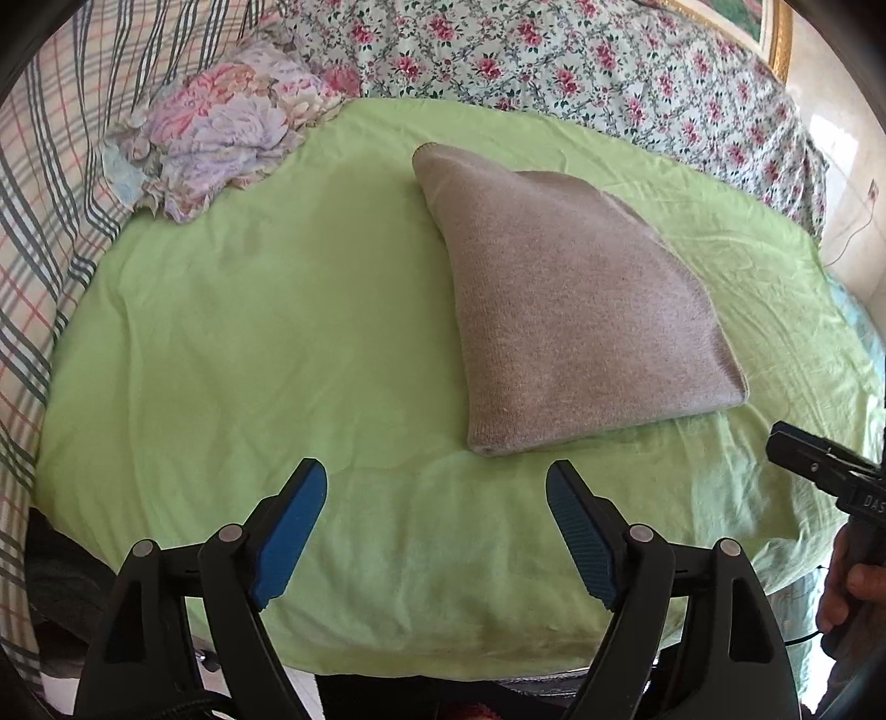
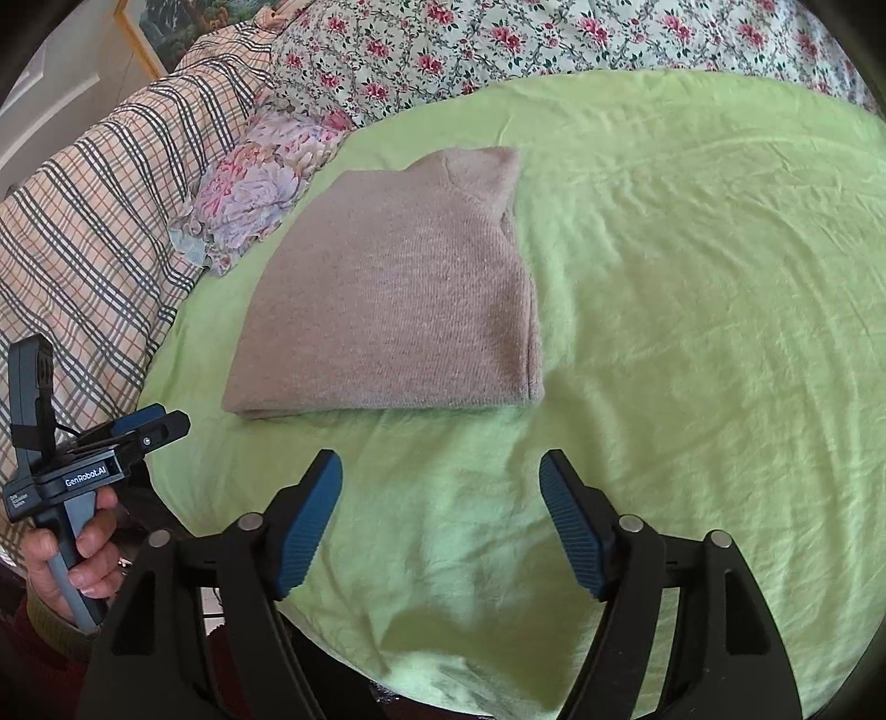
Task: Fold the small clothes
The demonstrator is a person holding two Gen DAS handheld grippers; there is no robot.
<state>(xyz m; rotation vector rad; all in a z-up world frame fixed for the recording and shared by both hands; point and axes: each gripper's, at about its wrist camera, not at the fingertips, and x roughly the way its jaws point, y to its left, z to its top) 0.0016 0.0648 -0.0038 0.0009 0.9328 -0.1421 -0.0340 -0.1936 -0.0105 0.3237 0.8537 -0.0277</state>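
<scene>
A grey-brown knitted garment point(image 1: 576, 310) lies folded flat on the light green sheet point(image 1: 277, 332); the right wrist view shows the garment point(image 2: 398, 299) just beyond my right gripper. My left gripper point(image 1: 436, 482) hangs over the sheet a little short of the garment's near edge, its blue pads wide apart and empty. My right gripper point(image 2: 441, 471) is open too, with only green sheet between its fingers. In the right wrist view the left gripper point(image 2: 149, 429) shows at the lower left, held in a hand point(image 2: 72, 559). The right gripper's black tip point(image 1: 814, 459) enters the left wrist view at the right edge.
A crumpled pastel floral cloth point(image 1: 221, 133) lies at the sheet's far left corner. A plaid quilt point(image 1: 50, 183) runs along the left side and a rose-print quilt point(image 1: 554, 61) along the back. A framed picture point(image 1: 769, 33) hangs behind.
</scene>
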